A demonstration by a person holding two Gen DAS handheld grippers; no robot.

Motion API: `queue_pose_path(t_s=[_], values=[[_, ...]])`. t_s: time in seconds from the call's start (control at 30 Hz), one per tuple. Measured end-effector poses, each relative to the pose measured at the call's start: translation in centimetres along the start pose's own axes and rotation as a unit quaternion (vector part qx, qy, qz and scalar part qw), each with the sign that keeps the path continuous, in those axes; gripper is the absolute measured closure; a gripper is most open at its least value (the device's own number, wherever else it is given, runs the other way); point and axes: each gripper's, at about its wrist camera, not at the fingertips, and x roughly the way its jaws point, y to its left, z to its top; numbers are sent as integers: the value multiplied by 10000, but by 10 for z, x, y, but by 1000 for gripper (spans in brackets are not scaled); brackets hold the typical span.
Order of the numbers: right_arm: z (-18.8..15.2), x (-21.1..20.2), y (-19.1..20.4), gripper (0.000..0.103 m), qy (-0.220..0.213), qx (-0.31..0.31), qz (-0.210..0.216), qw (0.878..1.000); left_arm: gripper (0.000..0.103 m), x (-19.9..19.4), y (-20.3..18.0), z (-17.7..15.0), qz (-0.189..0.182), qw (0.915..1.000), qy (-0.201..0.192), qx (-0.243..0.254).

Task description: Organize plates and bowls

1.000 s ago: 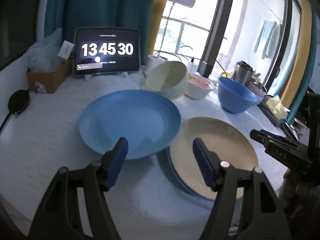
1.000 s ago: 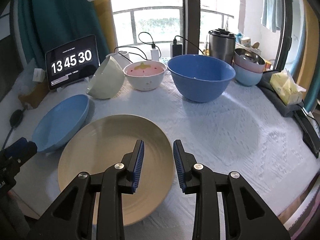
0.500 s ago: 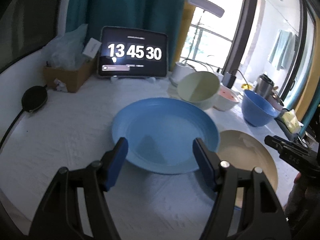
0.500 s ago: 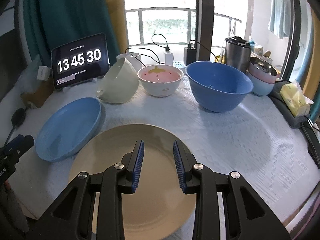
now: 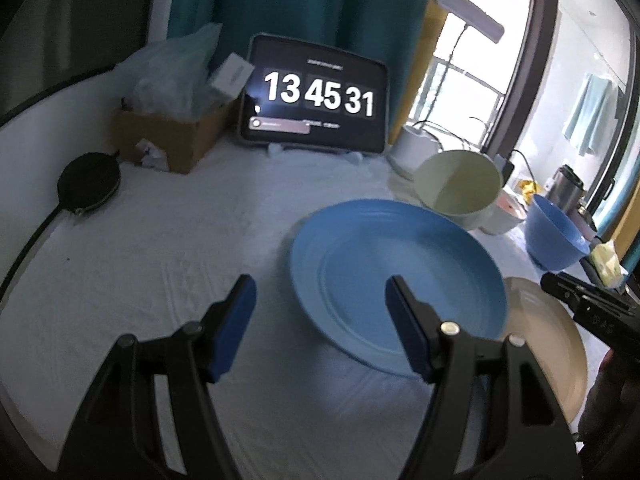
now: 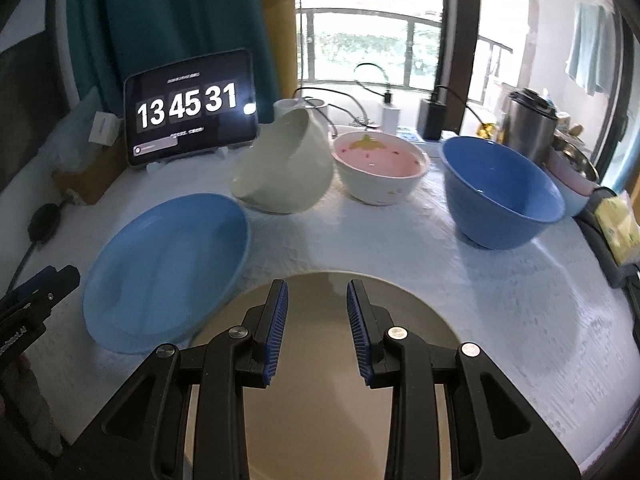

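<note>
A blue plate (image 5: pixel 400 280) (image 6: pixel 168 264) lies on the white cloth, its right edge resting on a beige plate (image 5: pixel 552 344) (image 6: pixel 316 360). My left gripper (image 5: pixel 320 284) hangs open and wide over the blue plate's left rim, holding nothing. Above the beige plate's far half, my right gripper (image 6: pixel 317 286) stands open with a narrow gap and nothing in it. Behind the plates, a pale green bowl (image 6: pixel 284 172) lies tipped on its side. A white bowl with a pink inside (image 6: pixel 380 168) and a blue bowl (image 6: pixel 500 192) stand upright.
A tablet clock (image 5: pixel 316 96), a cardboard box (image 5: pixel 172 136) and a black round disc on a cable (image 5: pixel 88 182) sit at the back left. At the right are a steel container (image 6: pixel 532 124), stacked bowls (image 6: pixel 576 172), a yellow pack (image 6: pixel 618 228), and chargers with cables.
My left gripper has swung left, so both plates slid right in its view. The right gripper shifted too, and the beige plate now sits lower under its fingers. Both openings are unchanged.
</note>
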Motion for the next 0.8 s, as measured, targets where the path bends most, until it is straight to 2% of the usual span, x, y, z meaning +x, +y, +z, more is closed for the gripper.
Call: queue_pose_path(t_s=[0.47, 0.8], values=[[17, 34, 37, 70, 148, -266, 374, 9988, 34, 31, 24, 5, 76, 9994, 306, -123], [17, 66, 48, 70, 555, -238, 538, 9967, 34, 56, 16, 4, -49, 9967, 808, -9]])
